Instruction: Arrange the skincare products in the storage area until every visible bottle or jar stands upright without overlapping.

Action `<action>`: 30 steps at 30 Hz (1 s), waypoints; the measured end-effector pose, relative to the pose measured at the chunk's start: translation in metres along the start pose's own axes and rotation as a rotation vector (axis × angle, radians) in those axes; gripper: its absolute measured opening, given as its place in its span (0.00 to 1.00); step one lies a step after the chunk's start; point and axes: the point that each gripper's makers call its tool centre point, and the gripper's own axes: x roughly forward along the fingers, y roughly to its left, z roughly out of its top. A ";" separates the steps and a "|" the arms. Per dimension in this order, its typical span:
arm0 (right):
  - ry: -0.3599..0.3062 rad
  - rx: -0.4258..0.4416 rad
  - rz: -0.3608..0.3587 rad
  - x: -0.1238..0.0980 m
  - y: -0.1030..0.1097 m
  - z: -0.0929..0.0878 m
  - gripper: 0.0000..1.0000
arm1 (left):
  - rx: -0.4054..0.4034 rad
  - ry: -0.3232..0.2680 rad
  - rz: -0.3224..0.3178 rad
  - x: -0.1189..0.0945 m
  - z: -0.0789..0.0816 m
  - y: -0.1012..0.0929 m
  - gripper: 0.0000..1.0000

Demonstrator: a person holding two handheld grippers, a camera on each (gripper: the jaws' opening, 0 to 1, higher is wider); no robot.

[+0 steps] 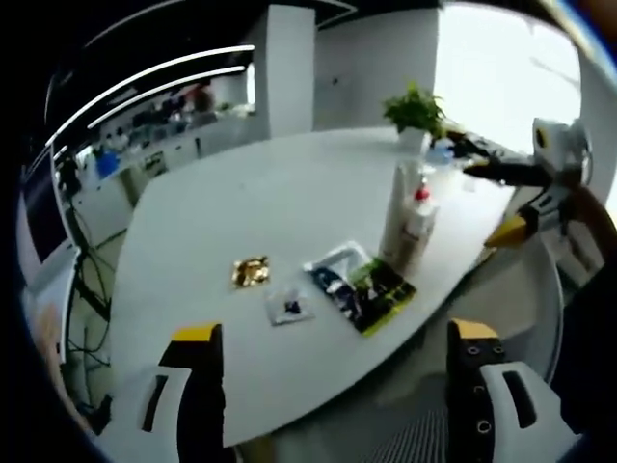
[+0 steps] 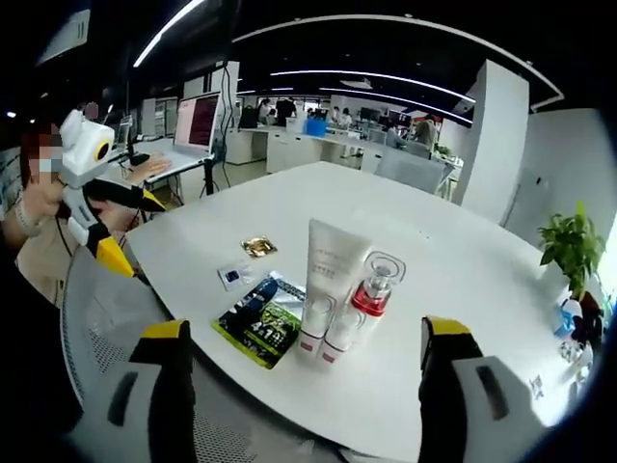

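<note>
Standing bottles (image 2: 339,299) ahead between right gripper (image 2: 304,342) wide jaws | left gripper (image 1: 337,347) wide

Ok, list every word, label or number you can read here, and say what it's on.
No text here can be read.
White tube: faint grey print, too blurred.
Green-and-black packet: printed marks, too small.
Small clear sachet: blue patch, no legible letters.
Gold sachet: nothing legible.
Clear bottle with red liquid: no label visible.
Two small white tubes: no readable print.
</note>
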 end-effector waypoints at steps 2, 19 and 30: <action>0.002 -0.002 -0.002 0.000 0.001 0.000 0.99 | -0.003 0.007 0.007 -0.001 -0.002 0.001 0.97; 0.022 -0.030 0.023 0.009 0.007 -0.006 1.00 | 0.007 0.010 0.000 -0.001 -0.004 0.006 0.97; 0.029 0.023 0.014 0.018 0.000 -0.001 0.93 | -0.005 0.034 -0.013 0.014 -0.004 0.020 0.97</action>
